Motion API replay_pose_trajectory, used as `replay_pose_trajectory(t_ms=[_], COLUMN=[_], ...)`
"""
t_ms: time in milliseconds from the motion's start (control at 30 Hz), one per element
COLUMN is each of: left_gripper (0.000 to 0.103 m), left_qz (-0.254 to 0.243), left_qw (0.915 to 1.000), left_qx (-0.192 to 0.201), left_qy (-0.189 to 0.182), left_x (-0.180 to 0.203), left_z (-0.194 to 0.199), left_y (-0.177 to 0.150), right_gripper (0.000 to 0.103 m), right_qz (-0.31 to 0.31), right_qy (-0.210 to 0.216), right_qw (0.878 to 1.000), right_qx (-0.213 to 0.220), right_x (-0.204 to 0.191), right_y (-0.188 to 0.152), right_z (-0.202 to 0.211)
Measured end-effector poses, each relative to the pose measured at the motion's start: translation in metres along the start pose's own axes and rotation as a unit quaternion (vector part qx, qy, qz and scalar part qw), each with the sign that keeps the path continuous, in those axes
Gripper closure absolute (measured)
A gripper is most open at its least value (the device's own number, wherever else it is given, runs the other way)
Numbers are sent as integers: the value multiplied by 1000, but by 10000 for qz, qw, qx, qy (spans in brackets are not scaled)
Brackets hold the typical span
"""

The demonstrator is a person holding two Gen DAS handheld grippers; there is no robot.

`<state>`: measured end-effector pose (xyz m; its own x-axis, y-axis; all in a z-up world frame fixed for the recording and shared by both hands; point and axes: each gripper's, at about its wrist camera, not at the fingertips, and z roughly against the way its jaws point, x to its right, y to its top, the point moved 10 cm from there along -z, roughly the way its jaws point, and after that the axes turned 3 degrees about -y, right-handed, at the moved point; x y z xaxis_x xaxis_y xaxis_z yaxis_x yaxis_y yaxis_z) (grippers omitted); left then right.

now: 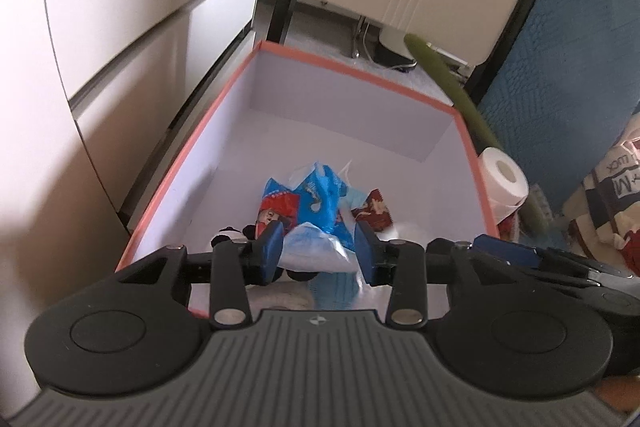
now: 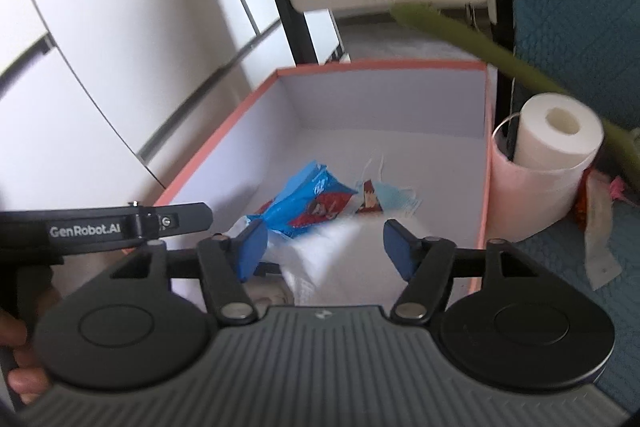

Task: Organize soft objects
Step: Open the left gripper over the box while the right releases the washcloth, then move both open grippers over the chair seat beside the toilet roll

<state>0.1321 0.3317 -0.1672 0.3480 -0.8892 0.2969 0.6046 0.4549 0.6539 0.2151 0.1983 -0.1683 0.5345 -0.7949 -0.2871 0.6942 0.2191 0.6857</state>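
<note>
White cabinet fronts at nine o'clock. Coral-rimmed box dead centre, collecting soft things. Blue packets heaped at six o'clock inside, apparently dropped. Left gripper and right gripper hovering above, jaws apart, nothing pinched.

A blue quilted bedspread carries everything here, its stitched pattern clear on the right of both views. Sitting on it is the pink-rimmed box, white inside. Just beside the box's right wall stands a roll of white paper, touching it. Further right on the spread, a heap of patterned cloth and a loose paper strip.
</note>
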Motion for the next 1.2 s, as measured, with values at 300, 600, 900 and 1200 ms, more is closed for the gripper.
replay_pose_trajectory(t_ms=[300, 600, 900, 1200], left_gripper=[58, 58, 58, 58], left_qz=[-99, -239, -638, -768], left_qw=[9995, 9986, 9961, 9944], left_qx=[302, 434, 543, 372], left_qy=[-45, -158, -279, -619], left_x=[29, 63, 106, 144], left_z=[37, 58, 71, 69], left_y=[-10, -30, -52, -80], right_gripper=[37, 37, 37, 37], right_qz=[45, 73, -28, -295], right_qy=[46, 43, -119, -479], right_qw=[9993, 9973, 9952, 9935], right_qx=[378, 723, 972, 992], right_x=[7, 21, 45, 82], right_y=[-1, -9, -21, -47], right_z=[49, 97, 139, 168])
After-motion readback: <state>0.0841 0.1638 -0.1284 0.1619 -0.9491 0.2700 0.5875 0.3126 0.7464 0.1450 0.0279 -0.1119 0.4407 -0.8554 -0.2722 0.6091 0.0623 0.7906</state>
